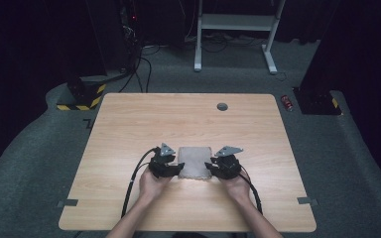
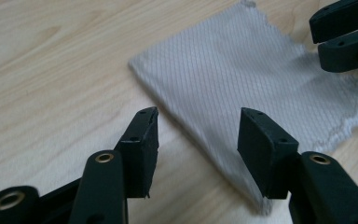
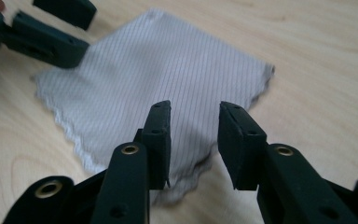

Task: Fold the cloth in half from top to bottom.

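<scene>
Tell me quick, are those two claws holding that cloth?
Left gripper: open, holding nothing, at the grey cloth's edge.
Right gripper: open, holding nothing.

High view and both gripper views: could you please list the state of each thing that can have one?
Cloth: folded, lying flat on the table, not gripped.
Left hand-held gripper: jaws open, at the cloth's edge.
Right hand-held gripper: jaws open, over the cloth's opposite edge.

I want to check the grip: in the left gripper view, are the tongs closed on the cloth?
No, the left tongs stand open, and the cloth lies flat on the table, unpinched.
</scene>
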A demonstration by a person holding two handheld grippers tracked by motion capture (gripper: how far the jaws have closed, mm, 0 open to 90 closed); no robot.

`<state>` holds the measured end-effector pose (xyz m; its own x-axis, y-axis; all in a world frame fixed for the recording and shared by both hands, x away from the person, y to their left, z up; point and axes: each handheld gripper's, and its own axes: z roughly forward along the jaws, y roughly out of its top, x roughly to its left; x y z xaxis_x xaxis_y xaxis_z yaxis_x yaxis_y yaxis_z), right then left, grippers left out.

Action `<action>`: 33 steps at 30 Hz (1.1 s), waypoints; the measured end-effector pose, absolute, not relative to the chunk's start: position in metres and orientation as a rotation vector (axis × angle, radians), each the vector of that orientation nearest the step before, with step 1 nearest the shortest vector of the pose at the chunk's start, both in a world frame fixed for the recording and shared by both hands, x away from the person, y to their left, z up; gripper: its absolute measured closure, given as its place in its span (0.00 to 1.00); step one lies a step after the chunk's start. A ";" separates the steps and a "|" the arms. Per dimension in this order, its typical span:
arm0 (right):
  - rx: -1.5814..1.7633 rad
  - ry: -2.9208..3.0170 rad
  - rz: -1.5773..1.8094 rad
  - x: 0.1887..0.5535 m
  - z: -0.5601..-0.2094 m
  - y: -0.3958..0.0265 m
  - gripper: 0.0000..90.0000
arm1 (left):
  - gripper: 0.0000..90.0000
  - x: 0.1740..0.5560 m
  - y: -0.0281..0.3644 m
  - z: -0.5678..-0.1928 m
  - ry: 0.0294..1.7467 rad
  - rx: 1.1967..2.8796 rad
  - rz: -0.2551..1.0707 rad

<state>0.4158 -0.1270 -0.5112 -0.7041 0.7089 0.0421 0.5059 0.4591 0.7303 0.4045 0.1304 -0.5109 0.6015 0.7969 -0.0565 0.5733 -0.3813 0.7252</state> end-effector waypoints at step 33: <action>1.142 2.294 1.209 0.393 -0.497 -0.183 0.65 | 0.42 0.370 0.184 -0.497 1.122 1.885 0.391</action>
